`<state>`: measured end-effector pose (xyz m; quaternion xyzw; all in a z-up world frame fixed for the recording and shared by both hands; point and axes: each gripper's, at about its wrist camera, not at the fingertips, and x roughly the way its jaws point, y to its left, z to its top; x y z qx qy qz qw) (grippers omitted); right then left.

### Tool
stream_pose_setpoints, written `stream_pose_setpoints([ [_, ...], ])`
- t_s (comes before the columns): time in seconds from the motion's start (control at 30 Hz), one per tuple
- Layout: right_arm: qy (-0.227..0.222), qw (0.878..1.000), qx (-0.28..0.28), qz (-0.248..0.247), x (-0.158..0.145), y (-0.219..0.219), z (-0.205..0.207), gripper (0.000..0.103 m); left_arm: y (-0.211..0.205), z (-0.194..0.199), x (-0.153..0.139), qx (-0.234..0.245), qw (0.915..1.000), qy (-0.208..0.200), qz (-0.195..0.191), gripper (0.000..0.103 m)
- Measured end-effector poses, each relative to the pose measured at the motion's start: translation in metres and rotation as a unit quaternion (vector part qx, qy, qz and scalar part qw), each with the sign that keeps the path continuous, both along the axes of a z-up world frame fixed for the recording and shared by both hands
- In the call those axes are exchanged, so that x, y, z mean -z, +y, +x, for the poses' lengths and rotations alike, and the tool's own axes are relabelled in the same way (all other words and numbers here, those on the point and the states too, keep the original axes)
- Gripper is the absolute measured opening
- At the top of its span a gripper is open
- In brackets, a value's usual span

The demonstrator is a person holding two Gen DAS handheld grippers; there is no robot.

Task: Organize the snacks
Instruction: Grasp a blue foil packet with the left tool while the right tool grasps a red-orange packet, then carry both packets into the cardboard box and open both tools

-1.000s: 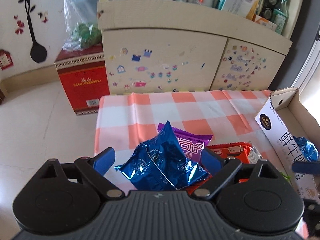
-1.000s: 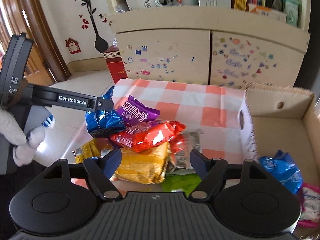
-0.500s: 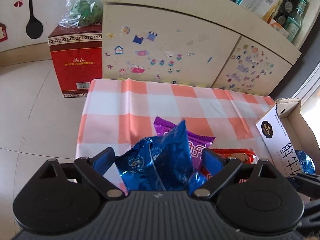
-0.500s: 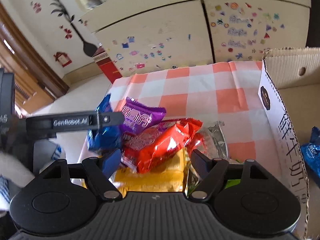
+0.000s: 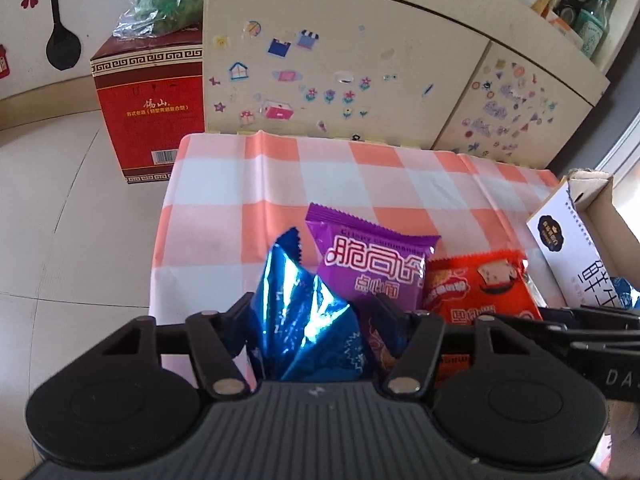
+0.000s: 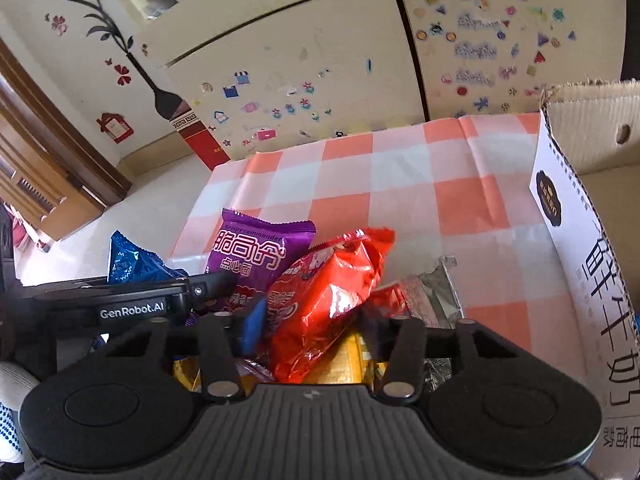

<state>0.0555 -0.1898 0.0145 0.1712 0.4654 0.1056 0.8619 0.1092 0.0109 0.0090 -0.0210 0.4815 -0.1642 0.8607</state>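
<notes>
Your left gripper is closing its jaws on the blue foil packet, which sits between the fingers at the near left corner of the table; the pads already press its crumpled sides. Your right gripper is closing too, with the red packet between its fingers and the pads squeezing it.

The snacks lie in one crowded heap along the table's near edge. The purple packet lies just beside the blue one, touching it, and its lower end slips behind your left gripper's right finger. A second red packet lies just right of the purple one. Under the red packet in your right gripper a yellow packet shows, and a silver wrapper lies against the right finger.

Your left gripper's arm reaches across the heap right next to your right gripper's left finger. The cardboard box stands at the table's right edge, its white printed wall close beside the heap. A sticker-covered cabinet stands behind the table's far edge.
</notes>
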Motion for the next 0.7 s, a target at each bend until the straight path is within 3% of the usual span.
stream_pose_setpoints([
  [0.17, -0.022, 0.999, -0.017, -0.026, -0.008, 0.004, -0.004, 0.033, -0.008, -0.009, -0.004, 0.025, 0.9995, -0.018, 0.007, 0.044],
  [0.43, -0.053, 0.996, -0.040, -0.067, -0.021, 0.010, -0.008, 0.032, -0.027, -0.023, -0.011, 0.066, 0.9948, -0.061, 0.048, 0.040],
  [0.7, -0.080, 0.992, -0.044, -0.092, -0.033, 0.009, -0.010, 0.032, -0.031, -0.027, -0.020, 0.069, 0.9926, -0.080, 0.059, 0.040],
])
